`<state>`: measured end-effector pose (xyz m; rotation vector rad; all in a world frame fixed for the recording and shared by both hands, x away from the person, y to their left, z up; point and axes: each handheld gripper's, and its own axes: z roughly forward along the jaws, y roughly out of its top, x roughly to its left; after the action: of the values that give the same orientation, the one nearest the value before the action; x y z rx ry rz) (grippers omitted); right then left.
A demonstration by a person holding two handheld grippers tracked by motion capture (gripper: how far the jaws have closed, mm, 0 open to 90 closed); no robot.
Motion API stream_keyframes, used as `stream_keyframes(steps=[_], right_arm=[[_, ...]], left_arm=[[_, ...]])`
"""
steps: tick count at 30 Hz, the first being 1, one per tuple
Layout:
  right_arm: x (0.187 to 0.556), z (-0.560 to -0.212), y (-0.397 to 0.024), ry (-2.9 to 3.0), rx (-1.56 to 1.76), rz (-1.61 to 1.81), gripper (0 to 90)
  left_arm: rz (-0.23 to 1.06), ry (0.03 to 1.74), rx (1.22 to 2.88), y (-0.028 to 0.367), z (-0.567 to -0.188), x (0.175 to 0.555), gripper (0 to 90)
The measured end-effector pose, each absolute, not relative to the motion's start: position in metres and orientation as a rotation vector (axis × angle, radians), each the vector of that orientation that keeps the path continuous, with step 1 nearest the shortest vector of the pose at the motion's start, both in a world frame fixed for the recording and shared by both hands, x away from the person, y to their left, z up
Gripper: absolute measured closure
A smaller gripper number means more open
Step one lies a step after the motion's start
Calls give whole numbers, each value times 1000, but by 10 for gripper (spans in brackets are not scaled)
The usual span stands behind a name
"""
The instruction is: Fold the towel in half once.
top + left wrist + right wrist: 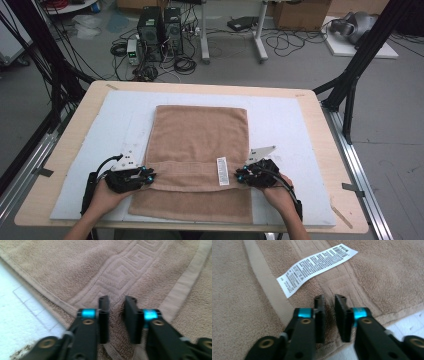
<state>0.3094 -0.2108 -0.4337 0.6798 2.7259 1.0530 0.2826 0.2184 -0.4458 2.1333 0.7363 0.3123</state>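
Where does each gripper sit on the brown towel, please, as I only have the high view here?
Observer: The left gripper has its jaws pinched on a ridge of towel beside the woven key-pattern band.
Operator: Thank you, and the right one?
Observer: The right gripper pinches a fold of cloth at the towel's edge, just short of the white care label.
Operator: Can the label be read?
Observer: It carries small print and a barcode at its far end, too small to read.
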Motion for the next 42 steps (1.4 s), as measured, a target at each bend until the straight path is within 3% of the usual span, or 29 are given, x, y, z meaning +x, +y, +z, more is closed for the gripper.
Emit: stream_keyframes(steps=[3, 12, 21, 23, 25, 27, 35, 38, 42], right_arm=[[313, -430, -213, 2733, 677, 1081, 839], [308, -409, -216, 2706, 640, 1176, 846], [273, -369, -221, 2707, 503, 1266, 845], [262, -362, -223, 2742, 451, 1291, 782], [259, -366, -224, 2782, 469, 1317, 656], [261, -374, -225, 2813, 479, 1307, 633], [279, -418, -210, 2836, 563, 1232, 585], [277, -429, -207, 2840, 552, 1246, 602], [271, -440, -201, 2820, 530, 1204, 684]], left_arm=[[301, 742, 2119, 220, -444, 283, 842], [311, 744, 2047, 231, -417, 276, 843], [304, 652, 2009, 243, -381, 241, 842], [266, 622, 2028, 244, -380, 232, 791], [264, 620, 2047, 244, -384, 227, 638], [251, 635, 2068, 243, -391, 228, 585], [280, 648, 2138, 227, -423, 242, 584], [272, 649, 2174, 224, -434, 243, 628], [290, 657, 2170, 226, -445, 241, 760]])
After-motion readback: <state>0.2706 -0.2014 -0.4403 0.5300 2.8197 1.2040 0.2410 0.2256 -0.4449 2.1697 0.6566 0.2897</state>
